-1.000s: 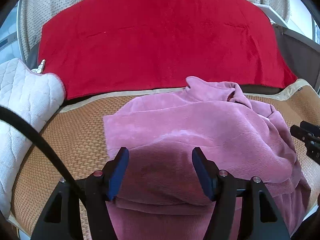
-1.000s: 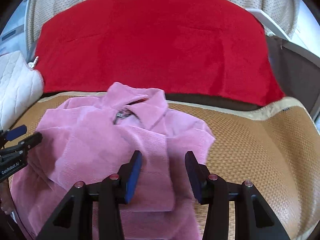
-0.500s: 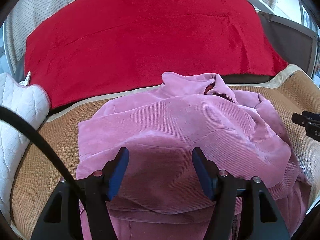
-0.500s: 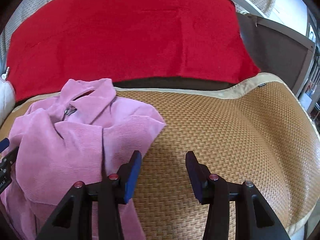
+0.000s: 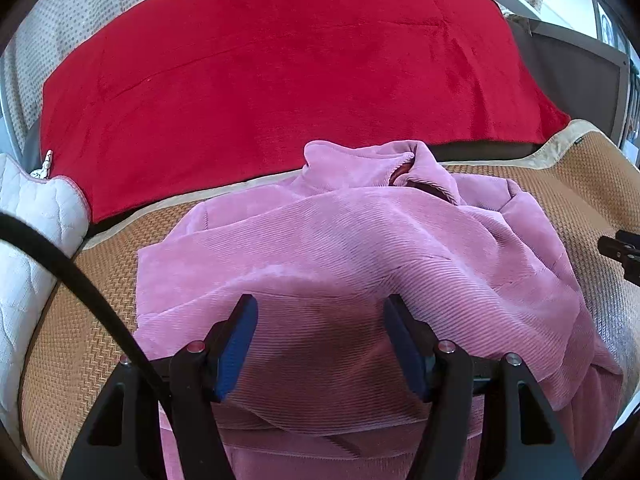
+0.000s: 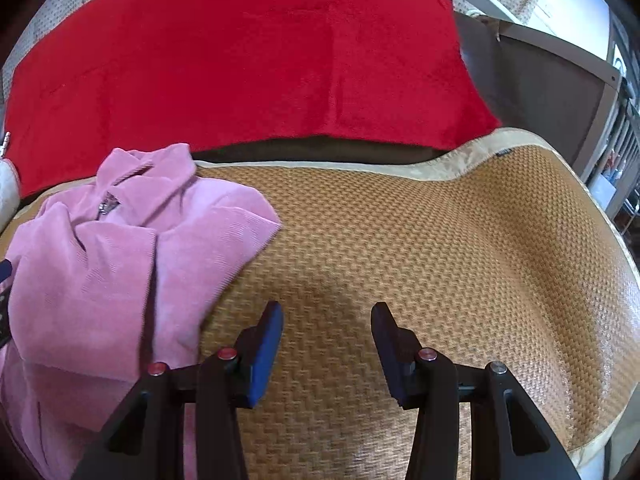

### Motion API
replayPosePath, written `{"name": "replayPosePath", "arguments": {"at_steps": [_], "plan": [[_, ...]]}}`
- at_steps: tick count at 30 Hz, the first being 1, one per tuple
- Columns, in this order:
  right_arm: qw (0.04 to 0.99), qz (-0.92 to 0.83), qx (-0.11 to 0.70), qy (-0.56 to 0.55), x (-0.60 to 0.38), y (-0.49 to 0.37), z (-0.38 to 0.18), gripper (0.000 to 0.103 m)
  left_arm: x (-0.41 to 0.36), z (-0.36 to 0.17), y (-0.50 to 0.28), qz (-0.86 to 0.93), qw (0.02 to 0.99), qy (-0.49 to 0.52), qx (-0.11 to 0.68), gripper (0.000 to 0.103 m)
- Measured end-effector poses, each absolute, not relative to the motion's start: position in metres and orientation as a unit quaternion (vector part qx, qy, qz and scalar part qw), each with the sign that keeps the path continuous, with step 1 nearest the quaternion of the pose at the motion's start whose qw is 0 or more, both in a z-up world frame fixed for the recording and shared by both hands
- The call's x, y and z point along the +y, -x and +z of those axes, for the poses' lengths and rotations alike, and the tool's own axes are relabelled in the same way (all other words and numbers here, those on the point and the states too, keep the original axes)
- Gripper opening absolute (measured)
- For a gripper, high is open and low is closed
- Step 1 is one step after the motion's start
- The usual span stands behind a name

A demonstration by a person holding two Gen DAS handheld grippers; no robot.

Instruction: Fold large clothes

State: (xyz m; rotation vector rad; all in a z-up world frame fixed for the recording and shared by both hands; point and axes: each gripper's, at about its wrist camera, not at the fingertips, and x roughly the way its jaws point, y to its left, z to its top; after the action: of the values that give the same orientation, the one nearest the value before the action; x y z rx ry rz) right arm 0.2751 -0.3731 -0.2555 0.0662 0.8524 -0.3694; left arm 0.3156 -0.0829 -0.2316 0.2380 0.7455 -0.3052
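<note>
The pink corduroy jacket [image 5: 340,264] is lying bunched and ribbed on the woven straw mat [image 6: 420,240], collar toward the plush red blanket [image 5: 280,72]. The left hand-held gripper [image 5: 320,344] is hovering over the jacket, jaws apart; the right hand-held gripper [image 6: 326,344] is hanging beside it over bare mat, also spread wide.

I am finding no legible text, number or brand in either view. I am seeing one small dark tag [image 6: 502,153] on the pale border of the woven mat [image 6: 440,248], upper right of the right wrist view; whatever it is carrying is too small to read. The same tag [image 5: 579,141] is appearing at the right edge of the left wrist view on the mat [image 5: 80,320] border, likewise unreadable.
</note>
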Motion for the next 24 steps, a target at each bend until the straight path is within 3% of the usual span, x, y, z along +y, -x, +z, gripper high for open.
{"name": "replayPosePath", "arguments": {"at_steps": [24], "plan": [[0.887, -0.216, 0.406, -0.042, -0.424, -0.241, -0.260, 0.050, -0.093, -0.237, -0.314, -0.137, 0.914, -0.126, 0.361, 0.066]]}}
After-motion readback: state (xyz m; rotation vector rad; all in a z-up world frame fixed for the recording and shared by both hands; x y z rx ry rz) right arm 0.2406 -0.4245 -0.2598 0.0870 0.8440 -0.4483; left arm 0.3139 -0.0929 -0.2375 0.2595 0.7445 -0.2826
